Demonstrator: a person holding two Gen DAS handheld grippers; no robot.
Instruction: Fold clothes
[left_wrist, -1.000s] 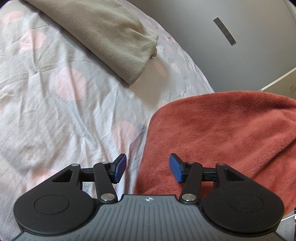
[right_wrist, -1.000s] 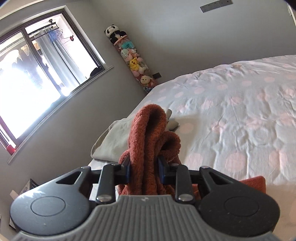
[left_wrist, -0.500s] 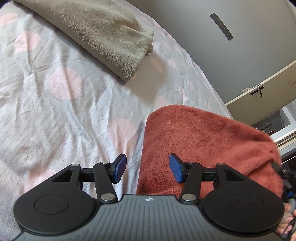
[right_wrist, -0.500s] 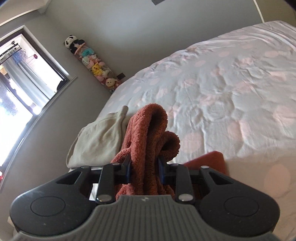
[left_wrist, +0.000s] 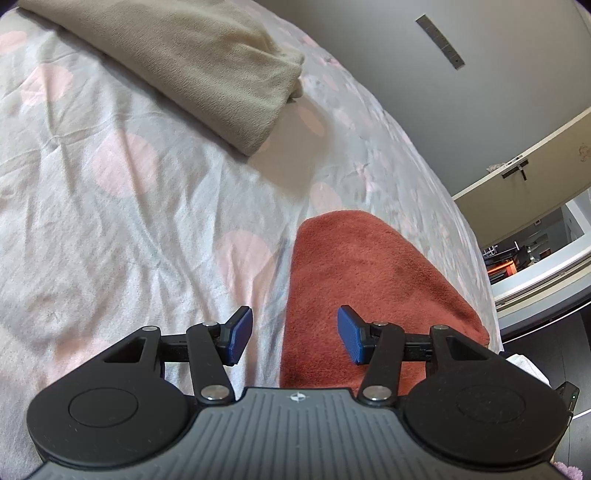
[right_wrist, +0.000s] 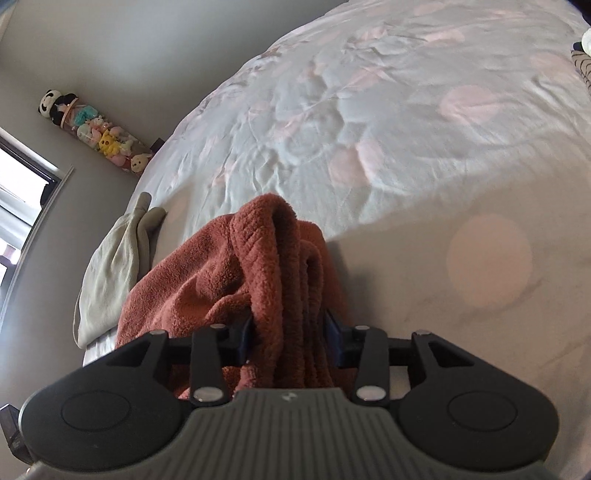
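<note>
On the spotted bedsheet (left_wrist: 122, 206), the rust fleece garment (left_wrist: 369, 280) is lying near and to the right, running away toward the far right. I am clamping its bunched edge (right_wrist: 288, 266) in my right gripper (right_wrist: 288, 341), while my left gripper (left_wrist: 293, 334) is hovering wide open and empty over its left edge.

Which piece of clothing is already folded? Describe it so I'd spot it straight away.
Start at the bed with its pale, pink-dotted cover. Near its edge lies a flat folded beige garment. Unlike the rust-red fleece bunched in the right gripper, it is pale, neat and untouched.
</note>
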